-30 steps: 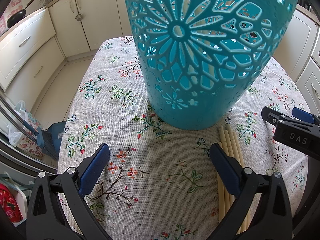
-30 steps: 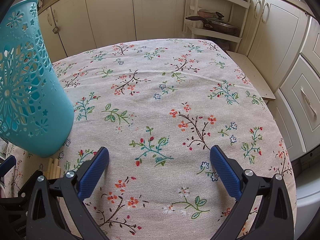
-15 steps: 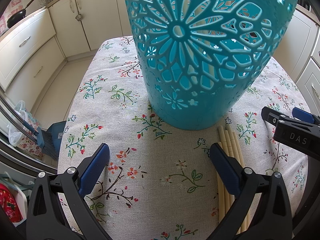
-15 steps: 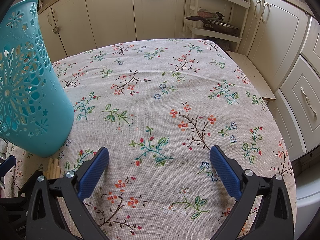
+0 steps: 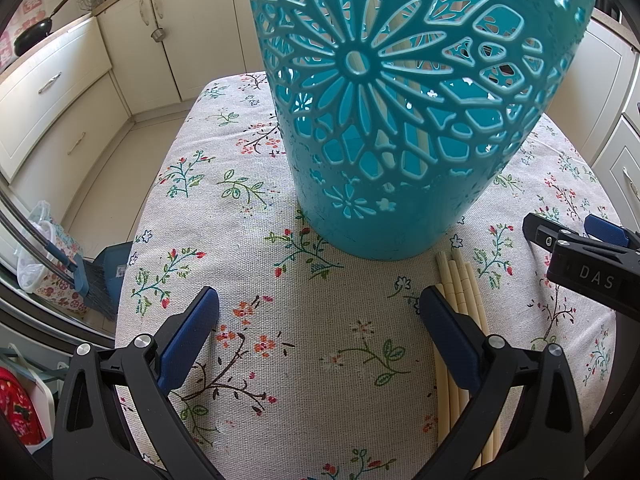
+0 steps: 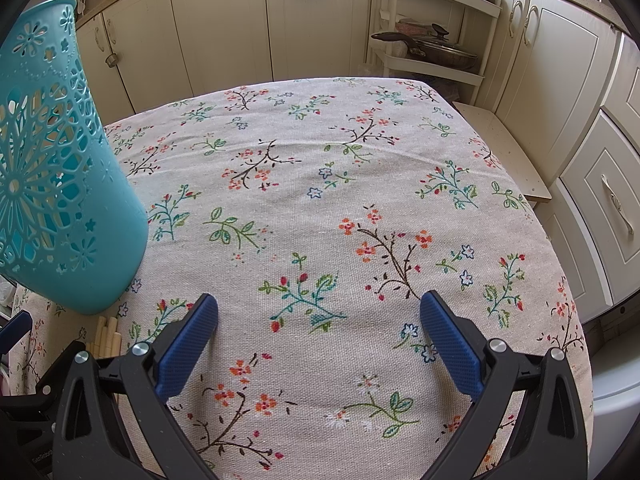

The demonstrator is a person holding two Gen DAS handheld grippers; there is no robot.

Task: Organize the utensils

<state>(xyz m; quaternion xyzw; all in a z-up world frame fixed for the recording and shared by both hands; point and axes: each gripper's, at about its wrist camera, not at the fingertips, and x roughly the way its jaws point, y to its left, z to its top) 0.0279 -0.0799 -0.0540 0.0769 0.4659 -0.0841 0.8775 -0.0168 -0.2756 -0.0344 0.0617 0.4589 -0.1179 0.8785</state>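
Chopsticks (image 5: 460,300) lie bundled on the worktop (image 5: 320,320) against the teal holder (image 5: 400,120), seemingly partly under the wide-open, empty left tool (image 5: 320,312); a careless grab could scatter them.

You were working in a home kitchen: cream cabinets (image 6: 224,28) with metal handles ran along the walls, a lidded pan (image 6: 444,54) sat on a small shelf rack (image 6: 436,0), a frying pan (image 5: 34,34) rested on the counter, and a floral tablecloth (image 6: 320,208) covered the table.
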